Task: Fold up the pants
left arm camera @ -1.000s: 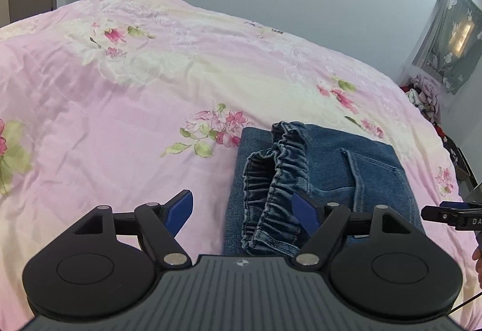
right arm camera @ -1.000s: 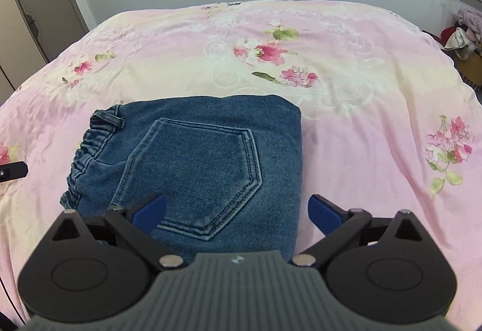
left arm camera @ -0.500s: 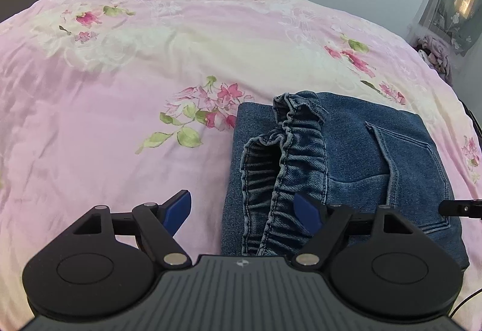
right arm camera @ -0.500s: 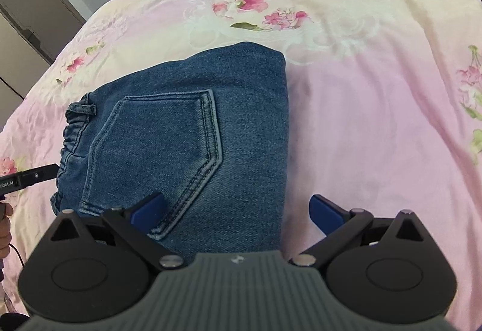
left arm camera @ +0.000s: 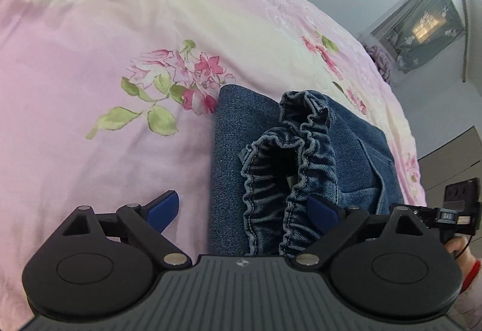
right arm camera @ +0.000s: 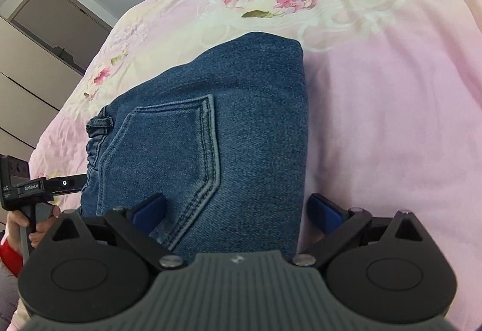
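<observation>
Pants: blue denim, folded into a compact bundle, lying flat on the bed; right wrist view shows the same bundle from its pocket side
Where they lie: on a pink floral bedspread, just beside a printed spray of pink flowers with green leaves
Waistband: gathered elastic, ruffled, bunched up and standing a little open at the end nearest the left claw; dark hollow visible inside it
Back pocket: face up, double stitching running to a point; a belt loop shows at the far left edge of the bundle
Folded edge: straight and smooth, along the bundle's right side in the right wrist view
Left claw: jaws wide apart and they have just been opening further; the waistband end sits between the blue pads, the right-hand pad right at the elastic, the left-hand pad over bare bedspread; no squeeze on the cloth
Right claw: jaws apart, having just eased in a touch; pocket corner and folded edge lie between the pads; one pad over the denim, the other just off the bundle's edge; nothing clamped
Hands: fingers of the left hand wrapped round the other tool's handle, red cuff below
Background: grey wall, pale wardrobe doors, a dark patterned curtain
</observation>
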Demonstrator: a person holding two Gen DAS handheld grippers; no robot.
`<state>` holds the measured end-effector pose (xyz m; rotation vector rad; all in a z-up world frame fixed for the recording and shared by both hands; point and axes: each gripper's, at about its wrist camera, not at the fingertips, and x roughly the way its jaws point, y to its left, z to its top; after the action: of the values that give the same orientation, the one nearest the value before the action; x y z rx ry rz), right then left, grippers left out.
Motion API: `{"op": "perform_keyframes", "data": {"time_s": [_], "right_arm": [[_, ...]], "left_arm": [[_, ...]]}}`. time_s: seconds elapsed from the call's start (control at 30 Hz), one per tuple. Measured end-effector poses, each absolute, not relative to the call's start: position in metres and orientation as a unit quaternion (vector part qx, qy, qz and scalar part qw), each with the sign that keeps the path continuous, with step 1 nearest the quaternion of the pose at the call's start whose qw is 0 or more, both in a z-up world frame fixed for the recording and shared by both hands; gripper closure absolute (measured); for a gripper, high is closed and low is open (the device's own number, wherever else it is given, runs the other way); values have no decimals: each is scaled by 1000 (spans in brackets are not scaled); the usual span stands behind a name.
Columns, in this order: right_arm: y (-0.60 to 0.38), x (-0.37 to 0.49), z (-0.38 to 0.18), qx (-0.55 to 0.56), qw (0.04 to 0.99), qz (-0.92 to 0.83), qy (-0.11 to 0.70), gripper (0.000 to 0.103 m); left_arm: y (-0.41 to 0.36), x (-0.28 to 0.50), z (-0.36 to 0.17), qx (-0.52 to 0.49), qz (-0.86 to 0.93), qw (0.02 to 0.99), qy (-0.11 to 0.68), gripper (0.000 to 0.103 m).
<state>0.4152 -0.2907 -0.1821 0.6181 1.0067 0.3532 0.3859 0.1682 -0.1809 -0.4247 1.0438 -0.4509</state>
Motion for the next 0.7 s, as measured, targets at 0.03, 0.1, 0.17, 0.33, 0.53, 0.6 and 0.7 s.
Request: {"op": "perform_keyframes", "data": {"time_s": [0.03, 0.1, 0.17, 0.33, 0.53, 0.6, 0.7], "right_arm": [[-292, 417, -184, 299, 814, 170, 469, 16], [-295, 417, -186, 316, 808, 176, 465, 21], [-299, 415, -186, 321, 805, 183, 464, 23], [-315, 402, -191, 362, 787, 196, 460, 31], [-314, 402, -197, 385, 782, 197, 449, 30], [-313, 403, -201, 389, 781, 201, 445, 31], [-311, 402, -206, 396, 783, 200, 436, 38]], "left_arm": [[171, 387, -183, -218, -216, 816, 489, 0], [175, 386, -187, -249, -221, 806, 490, 0], [180, 383, -187, -275, -232, 793, 492, 2], [174, 385, -176, -301, -251, 786, 477, 0], [126, 400, -174, -179, -204, 827, 493, 0], [127, 405, -187, -183, -198, 821, 504, 0], [132, 404, -195, -223, -190, 809, 509, 0]]}}
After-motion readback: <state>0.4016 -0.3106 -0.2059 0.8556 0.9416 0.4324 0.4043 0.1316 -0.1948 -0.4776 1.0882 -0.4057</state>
